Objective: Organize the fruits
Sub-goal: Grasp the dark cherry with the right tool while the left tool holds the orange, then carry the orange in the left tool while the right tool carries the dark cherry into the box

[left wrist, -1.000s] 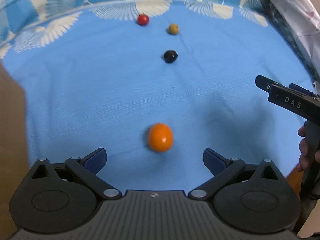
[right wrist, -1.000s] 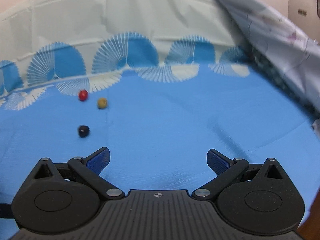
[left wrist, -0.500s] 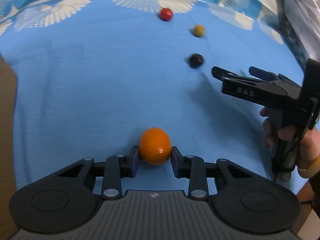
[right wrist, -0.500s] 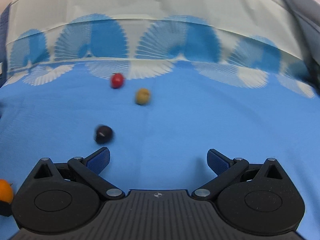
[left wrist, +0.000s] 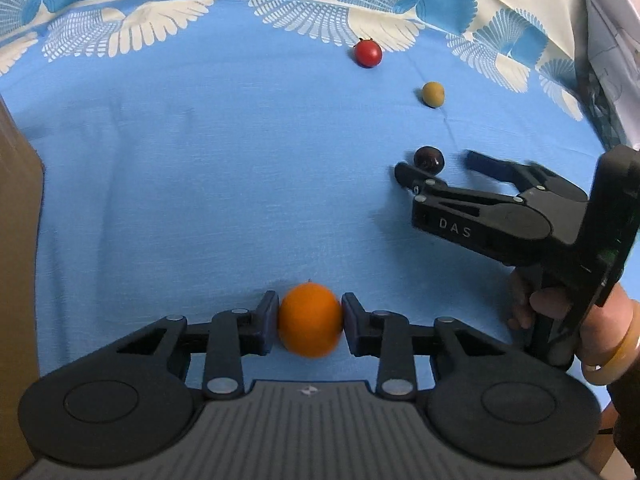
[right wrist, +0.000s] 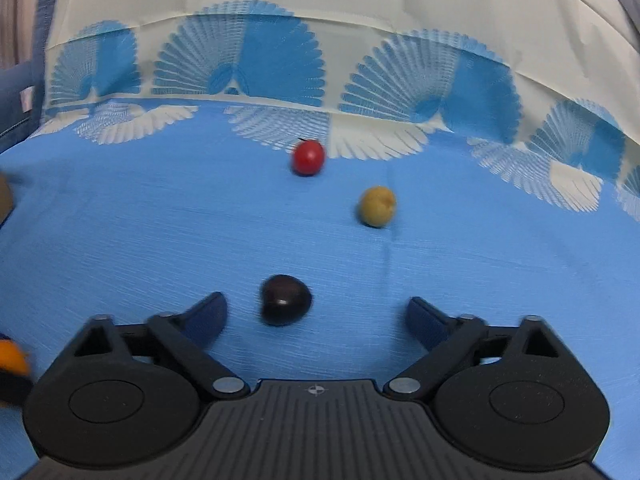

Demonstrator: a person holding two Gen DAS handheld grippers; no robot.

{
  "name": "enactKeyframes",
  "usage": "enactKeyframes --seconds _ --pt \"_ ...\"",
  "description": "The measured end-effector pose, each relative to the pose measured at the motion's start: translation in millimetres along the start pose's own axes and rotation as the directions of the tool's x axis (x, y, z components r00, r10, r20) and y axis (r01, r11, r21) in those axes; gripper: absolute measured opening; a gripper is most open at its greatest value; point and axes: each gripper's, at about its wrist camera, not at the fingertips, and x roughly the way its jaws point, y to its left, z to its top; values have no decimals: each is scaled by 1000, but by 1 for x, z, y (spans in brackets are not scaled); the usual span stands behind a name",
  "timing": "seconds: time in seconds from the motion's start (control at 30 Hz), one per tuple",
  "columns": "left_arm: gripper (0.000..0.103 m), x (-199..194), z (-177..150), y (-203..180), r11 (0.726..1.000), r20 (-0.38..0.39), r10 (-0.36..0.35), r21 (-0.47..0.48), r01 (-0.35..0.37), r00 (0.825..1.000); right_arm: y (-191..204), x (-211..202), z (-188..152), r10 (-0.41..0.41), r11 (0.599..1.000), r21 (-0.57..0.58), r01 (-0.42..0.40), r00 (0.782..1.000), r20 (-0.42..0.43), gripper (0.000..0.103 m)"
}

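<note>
An orange (left wrist: 309, 320) sits on the blue cloth with my left gripper (left wrist: 309, 322) shut on it, both pads pressed to its sides. A dark plum (right wrist: 285, 299) lies between the fingers of my right gripper (right wrist: 316, 314); its jaws are closing but the pads stand clear of the fruit. In the left wrist view that right gripper (left wrist: 434, 164) reaches in from the right around the dark plum (left wrist: 429, 159). Farther back lie a red fruit (right wrist: 307, 157) and a yellow-green fruit (right wrist: 377, 205), also seen as the red fruit (left wrist: 367, 53) and the yellow-green fruit (left wrist: 433, 94).
The blue cloth (left wrist: 200, 168) has a white and blue fan-patterned border (right wrist: 280, 64) at the back. A brown surface (left wrist: 16, 280) edges the far left. A person's hand (left wrist: 560, 312) with a bangle holds the right gripper.
My left gripper closed on the orange. The right gripper swept left and down to the dark plum, which now lies between its narrowing fingers.
</note>
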Motion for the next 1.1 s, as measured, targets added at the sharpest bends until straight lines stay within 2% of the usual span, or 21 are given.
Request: enactKeyframes --seconds 0.03,0.07,0.13,0.27,0.47,0.6,0.7,0.83,0.97,1.1 --pt "37 -2 -1 1 1000 -4 -1 0 1 1000 2 -1 1 44 999 -8 -44 999 -4 39" --pt "37 -3 -2 1 1000 -5 0 1 0 1000 6 -2 3 63 998 -12 -63 998 -16 25" --pt "37 -10 -4 2 1000 4 3 -5 -3 1000 7 -7 6 52 999 14 -51 998 -35 25" --pt "37 -36 -7 0 1000 28 -12 -9 13 1000 -5 -38 4 0 990 143 2 1000 -14 25" --pt "37 -102 -19 -5 1000 72 -28 1 28 997 -5 -122 -4 -77 962 264 67 997 27 25" --pt "37 -157 -35 4 999 108 -31 -16 33 994 21 -186 -4 -70 947 317 46 996 64 25" --pt "37 -197 -53 16 999 137 -16 -28 20 990 54 -226 5 -25 949 316 -2 996 82 25" --pt "37 -248 -82 37 998 183 49 -34 -43 982 120 -271 14 73 953 286 -103 991 112 25" --pt "37 -291 -116 67 995 210 80 -76 -66 974 174 -299 18 223 924 295 -242 970 97 25" --pt "37 -322 -151 100 988 218 113 -129 -86 969 222 -319 16 290 919 259 -296 955 63 25"
